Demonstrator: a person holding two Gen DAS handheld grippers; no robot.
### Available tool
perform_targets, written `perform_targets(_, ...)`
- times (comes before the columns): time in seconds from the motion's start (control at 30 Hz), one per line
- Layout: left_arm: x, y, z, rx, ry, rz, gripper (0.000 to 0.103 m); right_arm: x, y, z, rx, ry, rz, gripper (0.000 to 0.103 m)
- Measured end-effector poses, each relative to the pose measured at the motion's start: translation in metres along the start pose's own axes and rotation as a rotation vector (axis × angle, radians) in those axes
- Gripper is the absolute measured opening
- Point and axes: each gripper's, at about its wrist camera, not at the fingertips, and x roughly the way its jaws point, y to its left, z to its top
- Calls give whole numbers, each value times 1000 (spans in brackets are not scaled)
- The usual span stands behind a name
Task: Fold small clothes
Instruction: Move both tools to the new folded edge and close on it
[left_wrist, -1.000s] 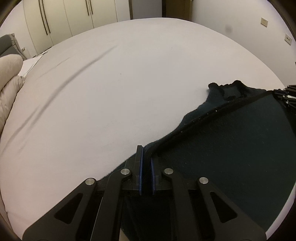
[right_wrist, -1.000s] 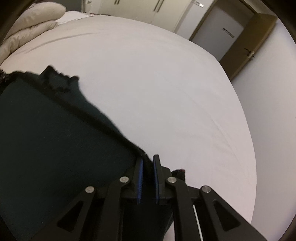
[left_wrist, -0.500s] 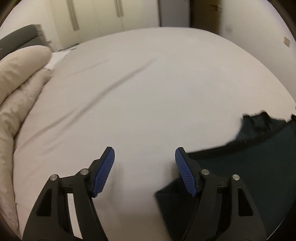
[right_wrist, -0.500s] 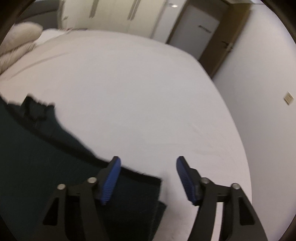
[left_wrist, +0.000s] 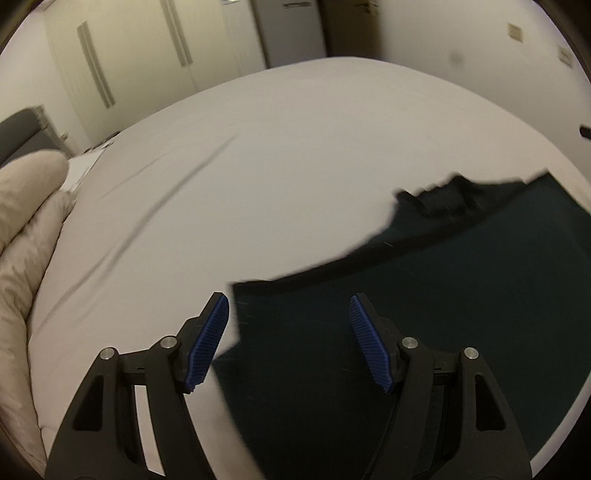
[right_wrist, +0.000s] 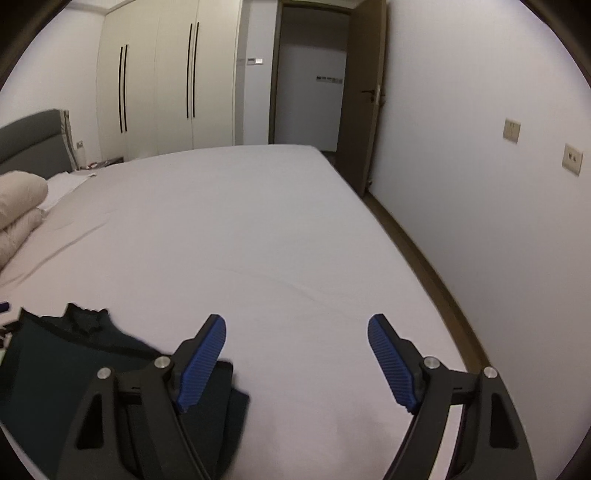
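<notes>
Place: a home bedroom is shown.
Evidence: a bed (right_wrist: 258, 229), wardrobe (right_wrist: 166, 81), headboard (right_wrist: 29, 140) and duvet (right_wrist: 18, 206) are seen.

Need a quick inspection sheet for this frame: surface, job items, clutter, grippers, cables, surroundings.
Surface: bed with a pale sheet, a few long creases on its left part.
Job's things: one dark garment lying flat on the sheet, a rumpled bit at its far edge; a folded layer shows near its corner in the right wrist view.
Clutter: beige duvet bundled by the headboard; small items beyond it, too small to tell.
Grippers: left gripper open above the garment's corner; right gripper open, above bare sheet beside the garment.
Cables: nothing seen.
Surroundings: wardrobe, open door, wall sockets.
</notes>
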Motion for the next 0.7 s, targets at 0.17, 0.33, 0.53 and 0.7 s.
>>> perform_targets(0.17,28,-15,-15,9,98,-4,69,14,22,-27,-39,84,87,81)
perform_targets(0.33,30,-5,-25,-81,107,-29,71,40,38,-34,-28,147,108,79)
perform_targets(0.53,12,8,-41,-205,53,-82,71,65,48,-41,-20,202,116,71)
perform_targets(0.7,-18,45,-47,-360,-40,-164,71,64,52,-46,-19,195,141,71)
